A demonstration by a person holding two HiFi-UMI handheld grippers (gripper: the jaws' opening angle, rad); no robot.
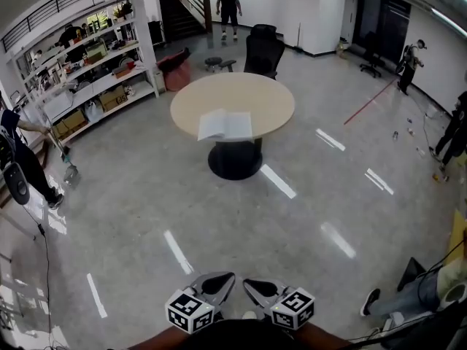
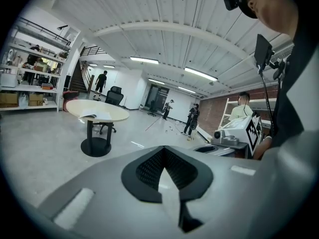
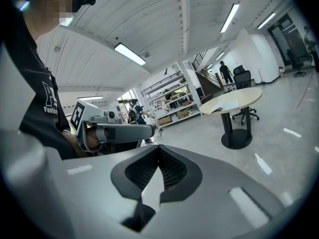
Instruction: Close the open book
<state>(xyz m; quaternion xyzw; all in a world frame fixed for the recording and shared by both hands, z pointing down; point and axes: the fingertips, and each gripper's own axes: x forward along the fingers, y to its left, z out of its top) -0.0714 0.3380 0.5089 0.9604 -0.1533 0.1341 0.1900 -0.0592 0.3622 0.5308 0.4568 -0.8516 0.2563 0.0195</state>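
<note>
An open book (image 1: pixel 225 125) lies with white pages up on a round beige table (image 1: pixel 270 97), which stands on a black pedestal far ahead across the grey floor. In the left gripper view the book (image 2: pixel 93 115) shows small on the table (image 2: pixel 112 114). The right gripper view shows that table (image 3: pixel 239 99) in the distance. At the bottom edge of the head view my left gripper (image 1: pixel 221 281) and right gripper (image 1: pixel 253 286) are held side by side, far from the table. Both are shut with nothing in them. Each one's own view, left (image 2: pixel 164 152) and right (image 3: pixel 159 152), shows the jaws closed together.
A black office chair (image 1: pixel 263 49) stands behind the table. Stocked shelves (image 1: pixel 95 71) line the left wall. People stand at the back (image 1: pixel 229 6), at the right (image 1: pixel 408 64) and at the left (image 1: pixel 25 159). A red line (image 1: pixel 368 102) marks the floor at right.
</note>
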